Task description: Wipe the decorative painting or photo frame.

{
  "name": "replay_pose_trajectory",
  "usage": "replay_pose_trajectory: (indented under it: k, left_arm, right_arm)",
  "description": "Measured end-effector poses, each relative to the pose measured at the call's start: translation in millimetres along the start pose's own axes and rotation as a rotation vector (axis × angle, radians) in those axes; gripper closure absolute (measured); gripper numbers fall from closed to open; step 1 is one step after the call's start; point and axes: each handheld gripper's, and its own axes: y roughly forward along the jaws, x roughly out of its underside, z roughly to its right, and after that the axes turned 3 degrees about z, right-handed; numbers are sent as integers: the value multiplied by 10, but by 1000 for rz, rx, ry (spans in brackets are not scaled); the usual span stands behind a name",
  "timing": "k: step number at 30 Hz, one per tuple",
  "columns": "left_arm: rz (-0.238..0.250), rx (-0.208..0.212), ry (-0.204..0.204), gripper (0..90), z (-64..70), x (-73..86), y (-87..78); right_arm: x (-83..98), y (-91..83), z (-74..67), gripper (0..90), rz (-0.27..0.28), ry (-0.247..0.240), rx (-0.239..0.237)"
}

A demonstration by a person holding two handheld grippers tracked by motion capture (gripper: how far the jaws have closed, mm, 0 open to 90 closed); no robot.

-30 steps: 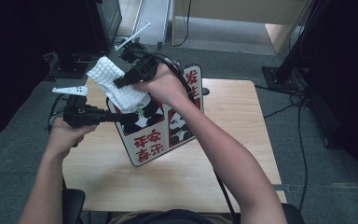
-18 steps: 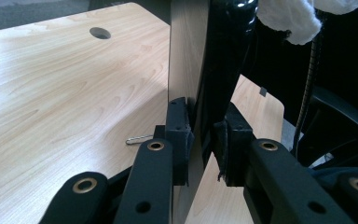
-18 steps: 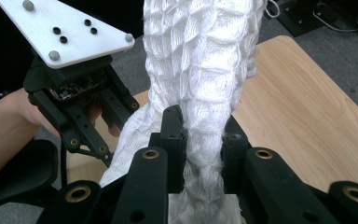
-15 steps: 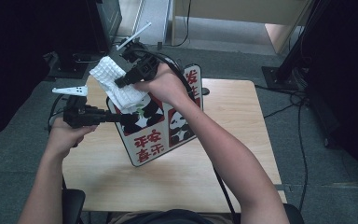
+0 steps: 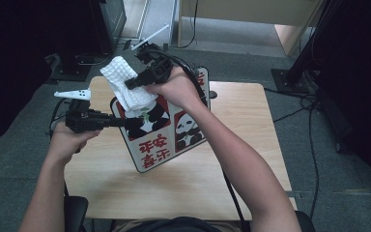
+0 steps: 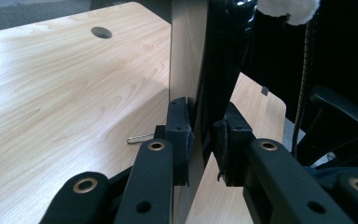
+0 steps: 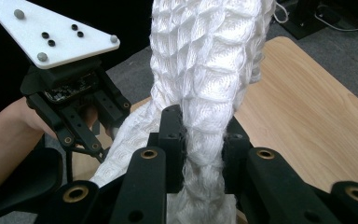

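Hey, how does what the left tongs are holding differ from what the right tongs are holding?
The left tongs clamp a stiff, flat panda board by its edge, tilted up off the table. The right tongs pinch a soft, bunched white cloth against the board's face. Both are gripped firmly.

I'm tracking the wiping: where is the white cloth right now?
In the high view the white cloth lies against the upper left corner of the panda board, pinched in the right gripper above the table's far left.
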Motion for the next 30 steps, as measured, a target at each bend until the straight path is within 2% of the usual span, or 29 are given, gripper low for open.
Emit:
replay_pose_trajectory:
  k: [11, 18, 23, 30]
  left_arm:
    - [2, -7, 4, 776, 14, 0, -1]
    - [1, -12, 9, 776, 18, 0, -3]
    - [0, -14, 12, 777, 21, -3, -3]
    - [-1, -9, 11, 777, 15, -1, -7]
  right_arm:
    - [77, -86, 93, 758, 31, 16, -1]
    - [97, -137, 149, 753, 30, 21, 13]
    - [124, -174, 203, 750, 41, 40, 15]
    - [147, -238, 250, 750, 39, 38, 42]
